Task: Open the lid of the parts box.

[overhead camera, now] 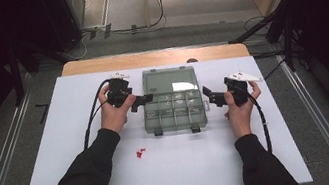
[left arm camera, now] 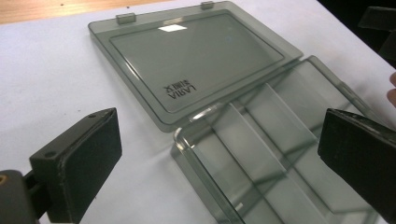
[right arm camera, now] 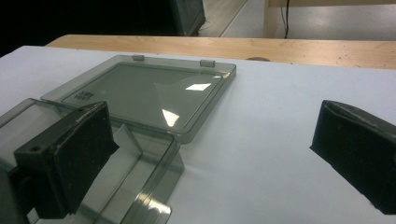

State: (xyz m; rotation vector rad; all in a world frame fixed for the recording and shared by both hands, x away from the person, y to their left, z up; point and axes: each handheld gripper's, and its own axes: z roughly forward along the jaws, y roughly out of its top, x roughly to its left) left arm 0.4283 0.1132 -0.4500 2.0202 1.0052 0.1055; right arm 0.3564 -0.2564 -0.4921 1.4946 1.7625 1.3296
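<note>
We held the left gripper (overhead camera: 142, 99) just at the left edge of the clear compartment box (overhead camera: 174, 112), near the centre of the high view, and its jaws stood wide apart with nothing between the pads. In the left gripper view the box's near corner and dividers sat low between the two black jaws, untouched. The right gripper (overhead camera: 209, 95) hung just off the box's right edge, jaws likewise spread and empty; in the right gripper view its left jaw overlapped the box's rim in the picture, while the right jaw stood over bare white sheet.

The box lay open at mid-frame on the white sheet (overhead camera: 61, 155), its lid (overhead camera: 169, 80) folded flat toward the top of the frame — two hinge tabs showed along the far edge of the lid, and mirrored lettering showed through the plastic. The compartments looked empty as far as we could tell.

Below and left of the box, a few small red pieces (overhead camera: 140, 153) lay on the sheet, well apart from both grippers. A strip of wooden tabletop (overhead camera: 97, 64) ran above the sheet. Beyond it — dark stands and cables on the floor (overhead camera: 143, 35).
</note>
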